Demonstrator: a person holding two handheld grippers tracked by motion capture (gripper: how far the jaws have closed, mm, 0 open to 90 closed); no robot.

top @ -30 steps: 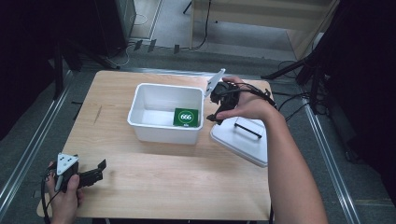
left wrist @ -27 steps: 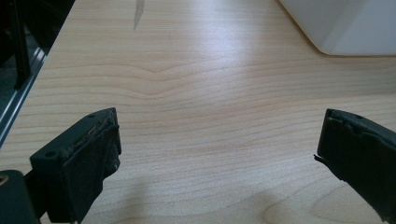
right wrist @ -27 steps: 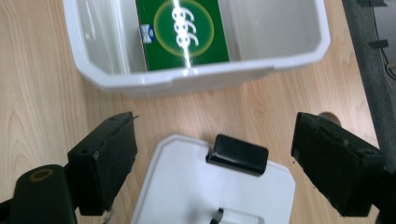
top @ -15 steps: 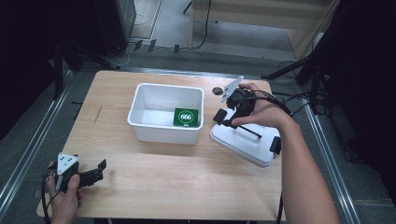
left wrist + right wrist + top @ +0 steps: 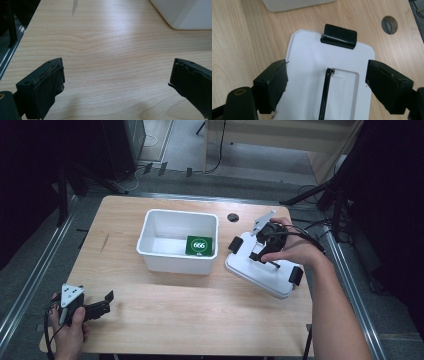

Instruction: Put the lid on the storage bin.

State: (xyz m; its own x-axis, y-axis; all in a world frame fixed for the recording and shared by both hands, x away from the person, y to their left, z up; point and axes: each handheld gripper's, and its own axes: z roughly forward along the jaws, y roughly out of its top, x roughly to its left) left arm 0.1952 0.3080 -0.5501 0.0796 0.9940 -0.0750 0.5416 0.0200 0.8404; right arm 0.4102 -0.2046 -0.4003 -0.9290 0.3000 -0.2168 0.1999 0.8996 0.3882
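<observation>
Lid handling is the work in hand: the white plastic lid (image 5: 262, 265) lies flat on the wooden table (image 5: 190, 305) near its right edge, just to the right of the open white bin (image 5: 177, 241) it seems to belong to, apart from it, with its near end close to the table's right edge. The right gripper (image 5: 264, 251) hangs directly over the lid with its jaws spread wide, gripping nothing; in the right gripper view they straddle the thin black handle (image 5: 325, 96) that runs along the recessed middle of the lid, one jaw on either side. That handle looks like the sensible place to take hold, since the lid's broad flat face offers the jaws no purchase and its smooth plastic would likely slip from an edge pinch. The lid appears light and fairly stiff, though a thin panel like this may flex or swing if lifted by the handle alone, and the black latch clips (image 5: 339, 36) at its two ends could snag the bin's rim. The bin stands at the middle of the table toward the far edge and holds a single green card or packet marked 666 (image 5: 199, 245), lying on its floor against the right wall; the rest of the floor is bare. The left gripper (image 5: 97, 306) rests at the near left corner, its jaws parted over bare wood, with the bin's corner just ahead in the left gripper view.
</observation>
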